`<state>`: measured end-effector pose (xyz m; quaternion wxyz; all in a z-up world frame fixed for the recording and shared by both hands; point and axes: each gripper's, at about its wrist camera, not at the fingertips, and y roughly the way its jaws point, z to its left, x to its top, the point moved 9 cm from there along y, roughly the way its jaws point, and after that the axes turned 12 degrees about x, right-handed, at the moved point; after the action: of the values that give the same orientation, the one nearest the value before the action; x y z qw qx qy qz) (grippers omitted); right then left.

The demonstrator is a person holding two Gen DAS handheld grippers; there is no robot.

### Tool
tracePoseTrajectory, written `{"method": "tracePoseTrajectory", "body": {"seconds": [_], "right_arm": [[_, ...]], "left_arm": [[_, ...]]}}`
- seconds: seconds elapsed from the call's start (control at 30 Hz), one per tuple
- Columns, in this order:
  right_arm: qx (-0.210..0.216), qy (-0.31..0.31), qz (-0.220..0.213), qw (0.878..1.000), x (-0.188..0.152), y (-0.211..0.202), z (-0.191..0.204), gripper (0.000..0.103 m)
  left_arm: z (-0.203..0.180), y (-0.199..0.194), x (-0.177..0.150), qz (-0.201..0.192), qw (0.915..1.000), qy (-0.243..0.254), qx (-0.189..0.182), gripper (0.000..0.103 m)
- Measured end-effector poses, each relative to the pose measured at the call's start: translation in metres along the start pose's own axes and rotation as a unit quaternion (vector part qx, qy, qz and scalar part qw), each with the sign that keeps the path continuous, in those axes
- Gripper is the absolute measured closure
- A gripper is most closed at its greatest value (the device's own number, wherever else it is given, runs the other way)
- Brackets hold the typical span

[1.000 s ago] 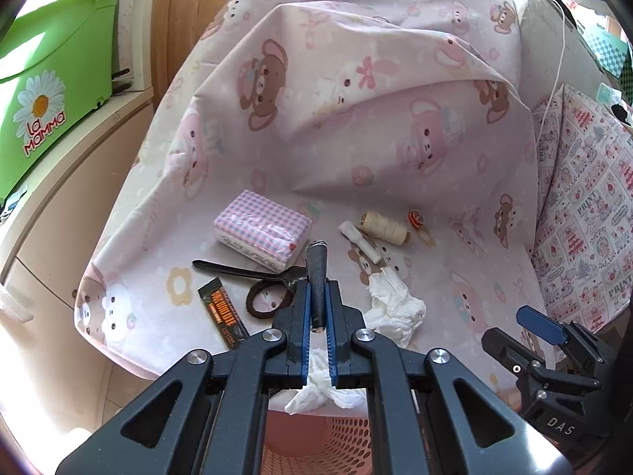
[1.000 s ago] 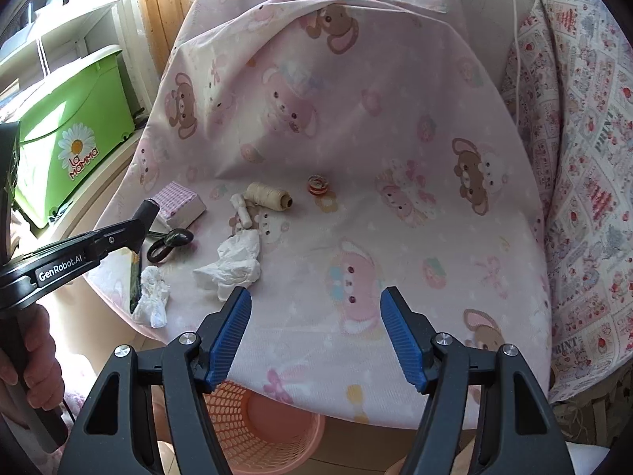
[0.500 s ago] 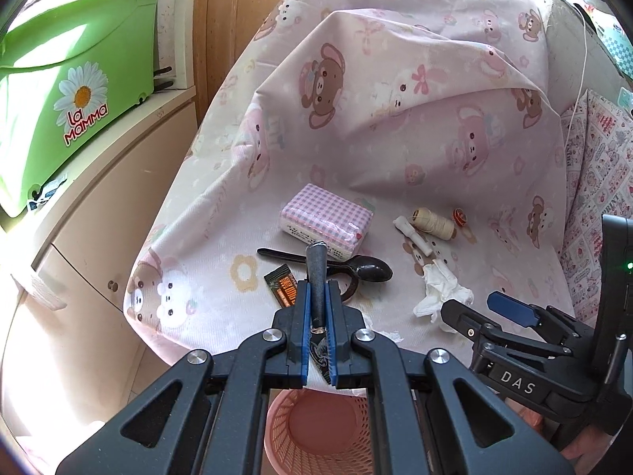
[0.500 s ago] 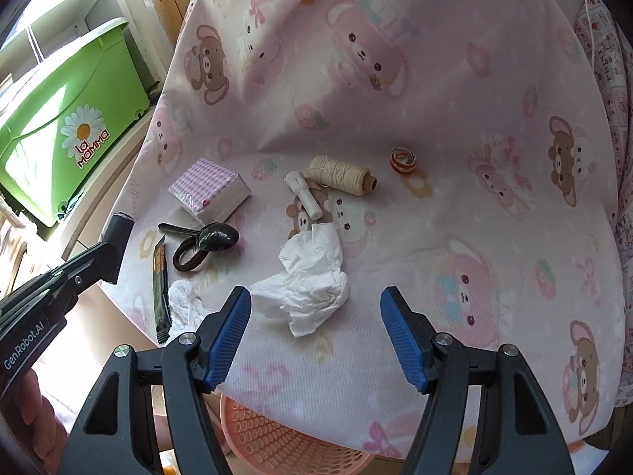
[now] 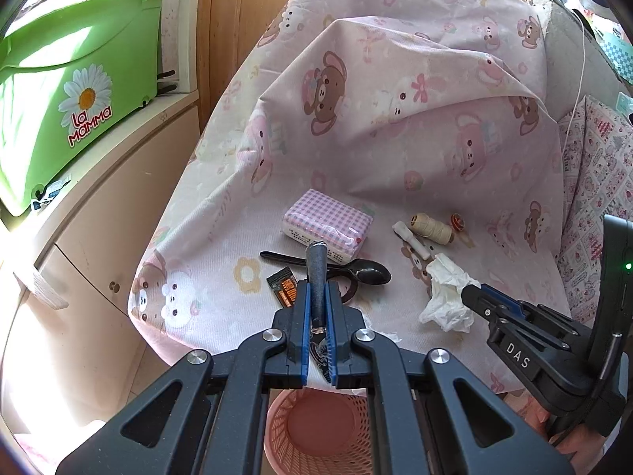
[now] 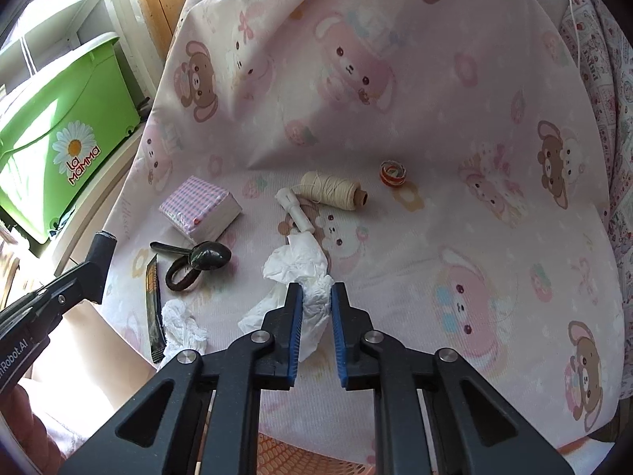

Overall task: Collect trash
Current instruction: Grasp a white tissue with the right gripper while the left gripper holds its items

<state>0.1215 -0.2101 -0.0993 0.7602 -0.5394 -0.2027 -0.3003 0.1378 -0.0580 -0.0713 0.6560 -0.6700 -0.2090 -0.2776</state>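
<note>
1. The crumpled white tissue [image 6: 304, 277] lay on the pink bear-print sheet [image 6: 435, 79], its near end between the blue pads of the right gripper [image 6: 317, 297]; its long axis ran away from the gripper, the far end spreading up and slightly left beyond the fingertips.
2. The right gripper's jaws were closing on that tissue, the gap narrow, both pads touching its folds.
3. Left of the right gripper, at the sheet's edge, sat a second small wad of tissue [image 6: 182, 324], touching a dark snack wrapper [image 6: 153, 308] that lay lengthwise, pointing away.
4. Beyond the tissue lay a white plastic plug [image 6: 294, 209], a spool of cream thread [image 6: 332, 190] lying on its side with its core pointing right, and farther right a small red-striped roll [image 6: 393, 173].
5. The left gripper [image 5: 317, 316] was pinched almost fully together on a dark cylindrical stick [image 5: 316, 273], which pointed straight ahead past its fingertips.
6. Just ahead of the left gripper lay a black spoon [image 5: 348, 271], with a checked pink tissue pack [image 5: 328, 225] behind it.
7. Below both grippers stood a pink basket [image 5: 316, 427].
</note>
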Motion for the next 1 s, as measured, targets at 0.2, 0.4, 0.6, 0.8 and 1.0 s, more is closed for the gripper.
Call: {"method": "tracePoseTrajectory", "body": {"seconds": [0.2,0.4,0.6,0.8,1.0], "right_arm": [[0.006,0.007,-0.027,1.000,0.008,-0.024,-0.008,0.087],[0.037,0.006,-0.054,0.998,0.013,-0.055,-0.012,0.087],[0.069,-0.001,-0.070,0.995,0.011,-0.079,-0.009,0.087],[0.066,-0.006,-0.073,0.995,0.006,-0.089,-0.014,0.087],[0.080,-0.012,-0.064,0.995,-0.004,-0.097,-0.010,0.087]], "left_arm": [[-0.002,-0.007,0.000,-0.010,0.9999,0.004,0.001,0.097],[-0.002,-0.019,-0.008,-0.017,0.9998,0.010,-0.002,0.097],[-0.001,-0.031,-0.019,-0.022,0.9997,0.010,-0.003,0.097],[0.002,-0.043,-0.030,-0.019,0.9997,0.004,-0.016,0.097],[0.002,-0.044,-0.045,0.002,0.9997,0.015,-0.017,0.097]]}}
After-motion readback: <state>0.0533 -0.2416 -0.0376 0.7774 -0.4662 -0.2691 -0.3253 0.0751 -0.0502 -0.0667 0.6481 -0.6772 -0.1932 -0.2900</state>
